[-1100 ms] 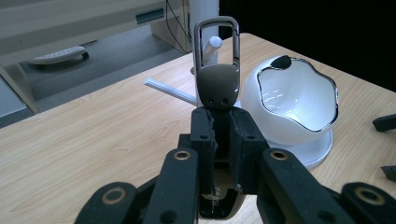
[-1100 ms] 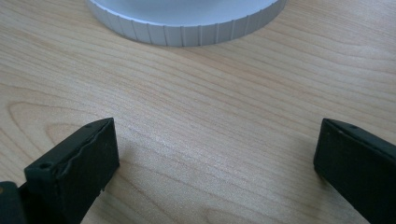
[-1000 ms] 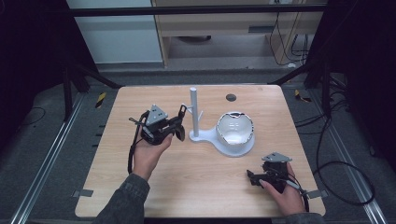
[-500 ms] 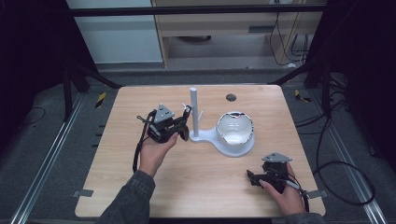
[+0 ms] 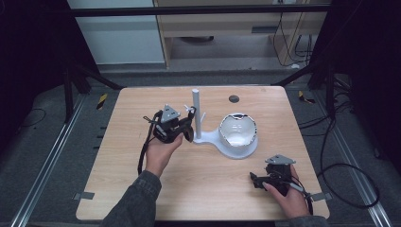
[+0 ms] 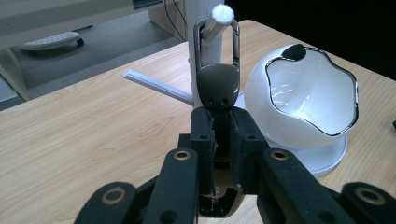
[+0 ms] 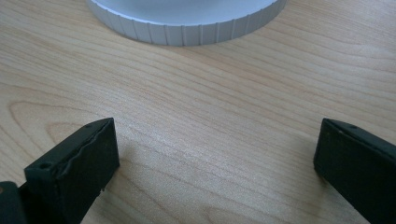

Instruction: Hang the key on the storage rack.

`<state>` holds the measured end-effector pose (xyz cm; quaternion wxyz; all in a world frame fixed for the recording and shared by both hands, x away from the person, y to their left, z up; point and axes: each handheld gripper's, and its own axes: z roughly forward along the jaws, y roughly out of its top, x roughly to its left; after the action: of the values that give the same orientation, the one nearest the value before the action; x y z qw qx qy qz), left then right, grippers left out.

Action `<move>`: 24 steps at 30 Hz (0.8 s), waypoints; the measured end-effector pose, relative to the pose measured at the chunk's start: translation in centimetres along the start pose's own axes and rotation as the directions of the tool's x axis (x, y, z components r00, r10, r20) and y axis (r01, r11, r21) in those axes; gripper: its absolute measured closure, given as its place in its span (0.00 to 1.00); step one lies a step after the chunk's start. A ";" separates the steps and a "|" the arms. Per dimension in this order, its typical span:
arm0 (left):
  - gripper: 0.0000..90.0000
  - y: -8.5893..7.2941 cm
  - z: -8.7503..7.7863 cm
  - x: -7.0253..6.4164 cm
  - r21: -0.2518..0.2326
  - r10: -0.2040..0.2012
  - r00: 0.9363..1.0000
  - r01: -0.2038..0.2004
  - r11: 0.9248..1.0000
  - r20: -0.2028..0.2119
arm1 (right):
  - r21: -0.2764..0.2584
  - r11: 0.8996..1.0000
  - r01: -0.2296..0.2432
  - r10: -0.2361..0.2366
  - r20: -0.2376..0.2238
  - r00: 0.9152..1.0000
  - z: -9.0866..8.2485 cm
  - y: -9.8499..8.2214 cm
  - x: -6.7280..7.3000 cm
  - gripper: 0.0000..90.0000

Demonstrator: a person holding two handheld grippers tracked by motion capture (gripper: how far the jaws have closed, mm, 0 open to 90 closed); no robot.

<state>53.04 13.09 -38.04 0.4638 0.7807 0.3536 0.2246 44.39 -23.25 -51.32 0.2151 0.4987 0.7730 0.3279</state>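
Holding dark metal carabiner clip (image 6: 217, 77) in left gripper (image 5: 185, 128) jaws, now looping white stand's peg (image 6: 218, 18) at 12 o'clock; right gripper (image 5: 257, 180) jaws wide, idling.

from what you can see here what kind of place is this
Probably a lab or workshop set up for recording. A bare wooden table stands between dark frame rails, loose cables trail over the grey floor, and a cabinet stands behind.
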 end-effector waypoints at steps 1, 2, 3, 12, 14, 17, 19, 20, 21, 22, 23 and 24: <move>0.89 0.0 0.0 0.0 0.000 0.000 1.000 0.000 1.000 0.000 | 0.000 1.000 0.000 0.000 0.000 1.000 0.0 0.0 0.0 0.00; 0.89 0.0 0.1 0.0 0.001 0.002 1.000 -0.002 1.000 -0.002 | 0.000 1.000 0.000 0.000 0.000 1.000 0.0 0.0 0.0 0.00; 0.89 0.0 0.2 0.0 0.002 0.004 1.000 -0.004 1.000 -0.003 | 0.000 1.000 0.000 0.000 0.000 1.000 0.0 0.0 0.0 0.00; 0.89 -0.2 1.0 0.0 -0.005 -0.007 1.000 0.007 1.000 -0.011 | -0.001 1.000 0.000 0.000 -0.001 1.000 0.0 0.0 0.0 0.00; 0.89 -0.3 1.2 0.0 -0.013 -0.015 1.000 0.015 1.000 -0.011 | -0.001 1.000 0.000 0.000 0.000 1.000 0.0 0.0 0.0 0.00; 0.89 -0.5 1.4 0.0 -0.028 -0.024 1.000 0.024 0.999 -0.009 | -0.001 1.000 -0.001 0.001 0.000 1.000 0.0 0.0 0.0 0.00; 0.89 -0.6 1.5 -0.1 -0.036 -0.031 0.999 0.030 0.999 -0.011 | -0.001 1.000 0.000 0.000 -0.001 1.000 0.0 0.0 0.0 0.00; 0.89 -0.6 1.7 -0.1 -0.041 -0.036 0.999 0.036 0.999 -0.010 | -0.001 1.000 0.000 0.000 -0.001 1.000 0.0 0.0 0.0 0.00; 0.89 -0.6 1.8 -0.2 -0.045 -0.038 0.999 0.038 0.998 -0.013 | 0.000 1.000 0.001 -0.001 -0.001 1.000 0.0 0.0 0.0 0.00; 0.89 -0.6 1.9 -0.2 -0.047 -0.043 0.999 0.042 0.998 -0.017 | 0.000 1.000 0.001 -0.001 -0.001 1.000 0.0 0.0 0.0 0.00; 0.89 -0.6 2.0 -0.3 -0.048 -0.045 0.999 0.044 0.998 -0.019 | 0.000 1.000 0.001 -0.001 -0.001 1.000 0.0 0.0 0.0 0.00; 0.89 -0.6 2.1 -0.4 -0.049 -0.046 0.999 0.044 0.998 -0.024 | 0.000 1.000 0.001 -0.001 -0.001 1.000 0.0 0.0 0.0 0.00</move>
<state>54.04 11.79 -39.56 0.4829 0.7583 0.3713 0.2322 44.39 -23.25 -51.32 0.2150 0.4981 0.7734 0.3280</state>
